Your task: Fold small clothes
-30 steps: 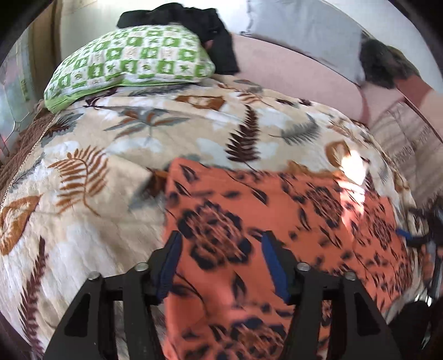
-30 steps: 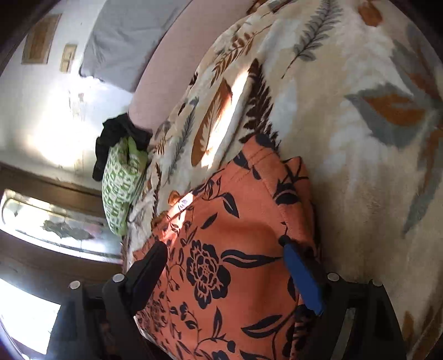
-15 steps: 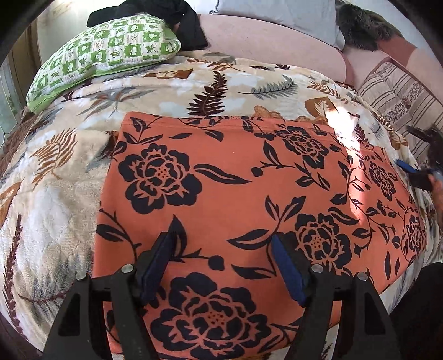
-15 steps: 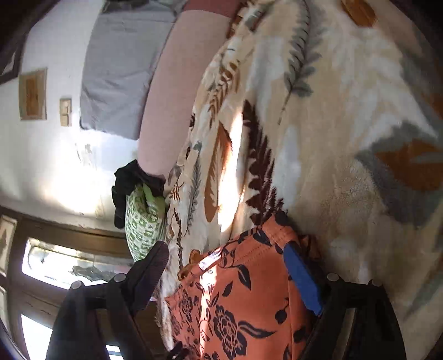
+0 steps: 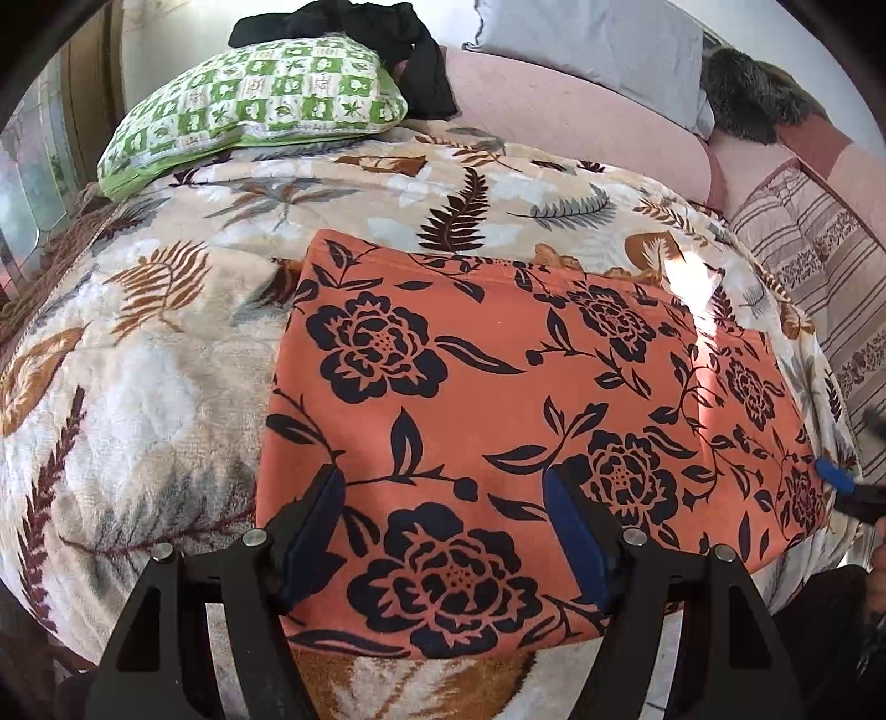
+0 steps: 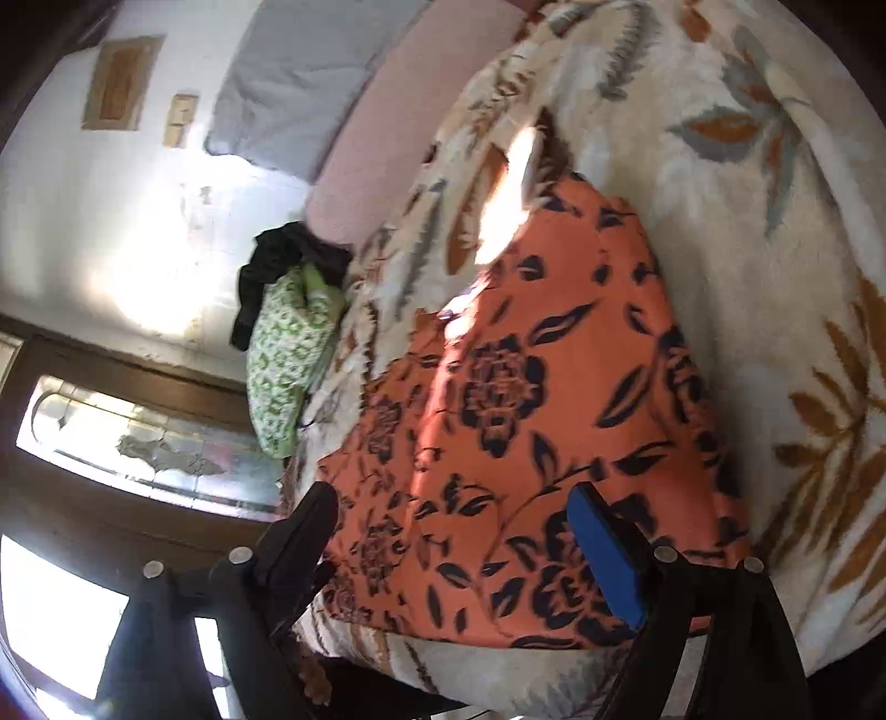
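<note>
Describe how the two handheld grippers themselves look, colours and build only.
Both match: the left gripper and right gripper each have two black angular plastic fingers with triangular cut-outs, silver round bolt heads at the joints, and flat blue pads lining the fingers' inner faces. No cables or markings show.

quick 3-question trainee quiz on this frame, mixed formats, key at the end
1. True or false: the orange floral garment lies spread flat on the leaf-print blanket.
2. What sits on top of the green checked pillow? A) a black garment B) a striped towel C) a book
3. Fill in: the jaws of the left gripper and the right gripper are both ____, with no cloth pinched.

Key: 1 true; 2 A, the black garment; 3 open.
</note>
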### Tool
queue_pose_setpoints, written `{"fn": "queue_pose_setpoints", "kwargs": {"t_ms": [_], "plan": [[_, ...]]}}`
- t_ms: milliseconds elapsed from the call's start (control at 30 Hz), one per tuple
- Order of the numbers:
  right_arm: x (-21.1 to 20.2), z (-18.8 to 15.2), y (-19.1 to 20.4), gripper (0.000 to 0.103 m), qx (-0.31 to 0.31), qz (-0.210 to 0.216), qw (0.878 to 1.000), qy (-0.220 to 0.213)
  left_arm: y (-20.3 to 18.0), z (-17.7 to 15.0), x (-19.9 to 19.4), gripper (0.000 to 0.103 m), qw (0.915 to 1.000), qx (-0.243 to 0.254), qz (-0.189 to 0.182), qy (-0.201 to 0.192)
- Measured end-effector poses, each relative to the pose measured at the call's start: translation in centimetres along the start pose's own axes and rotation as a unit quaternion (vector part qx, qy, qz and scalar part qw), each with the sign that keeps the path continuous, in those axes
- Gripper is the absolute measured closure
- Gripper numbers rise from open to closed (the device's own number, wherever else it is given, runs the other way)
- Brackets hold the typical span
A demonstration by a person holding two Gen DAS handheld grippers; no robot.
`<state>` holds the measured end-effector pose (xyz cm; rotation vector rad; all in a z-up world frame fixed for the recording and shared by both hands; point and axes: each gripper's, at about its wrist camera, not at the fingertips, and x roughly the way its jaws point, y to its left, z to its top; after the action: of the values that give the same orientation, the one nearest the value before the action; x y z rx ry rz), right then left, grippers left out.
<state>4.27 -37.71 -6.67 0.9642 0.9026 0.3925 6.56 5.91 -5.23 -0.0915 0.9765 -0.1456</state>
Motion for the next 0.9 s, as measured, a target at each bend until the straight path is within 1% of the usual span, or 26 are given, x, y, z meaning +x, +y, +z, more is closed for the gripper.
{"fn": "queue_pose_setpoints", "kwargs": {"t_ms": [33,67,100,133,167,200,267,333,467,533,600,733,800,833,900], "plan": [[0.5,-0.5,-0.3,0.016,-0.009,-0.017,1.0,0.011,0.1,0.0,0.0,0.028,1.0,-0.005,-0.002,0.003],[1.2,-0.8,-1.6,0.016,0.007,-0.056,0.998,0.023,0.2,-0.1,-0.1,0.028,0.9999,-0.007,-0.005,0.006],[1.8,-1.0,-3.3,0.016,0.043,-0.085,0.995,0.038,0.2,-0.2,-0.2,0.028,0.9999,-0.005,-0.005,0.007],[1.3,-1.3,-4.2,0.016,0.064,-0.061,0.996,0.023,0.1,-0.2,-0.4,0.028,1.0,-0.002,-0.002,0.006],[0.6,-1.4,-4.1,0.016,0.069,-0.054,0.996,0.011,0.1,-0.3,-0.6,0.028,1.0,0.002,0.002,0.004],[0.1,-1.6,-3.7,0.016,0.07,-0.057,0.996,0.01,0.1,-0.4,-0.7,0.028,1.0,0.003,0.005,0.002],[-1.0,-1.9,-2.8,0.016,0.056,-0.048,0.997,0.001,0.0,-0.4,-0.6,0.028,1.0,0.0,0.007,0.005],[-1.9,-2.5,-2.5,0.016,0.059,-0.037,0.998,-0.003,0.0,-0.2,-0.5,0.028,1.0,-0.002,0.004,0.006],[-3.1,-4.7,-3.6,0.016,0.096,-0.016,0.995,-0.015,-0.6,0.0,-0.4,0.028,0.9999,0.006,0.008,0.005],[-3.3,-5.7,-4.1,0.016,0.122,-0.016,0.992,-0.018,-0.8,0.1,-0.4,0.028,0.9999,0.007,0.007,0.005],[-3.6,-6.4,-4.9,0.016,0.143,-0.026,0.989,-0.029,-1.0,0.1,-0.4,0.028,0.9999,0.008,0.004,0.004],[-4.6,-6.4,-7.1,0.016,0.193,-0.042,0.978,-0.065,-1.1,-0.2,-0.1,0.028,1.0,0.003,-0.002,0.006],[-5.3,-6.3,-8.2,0.016,0.217,-0.041,0.972,-0.085,-1.3,-0.4,0.2,0.028,0.9999,0.002,-0.003,0.011],[-5.3,-6.1,-8.6,0.016,0.221,-0.034,0.971,-0.089,-1.5,-0.5,0.4,0.028,0.9999,0.003,-0.003,0.013],[-5.5,-5.6,-8.8,0.015,0.226,-0.035,0.969,-0.097,-1.8,-0.6,0.4,0.028,0.9999,0.007,-0.002,0.013]]}}
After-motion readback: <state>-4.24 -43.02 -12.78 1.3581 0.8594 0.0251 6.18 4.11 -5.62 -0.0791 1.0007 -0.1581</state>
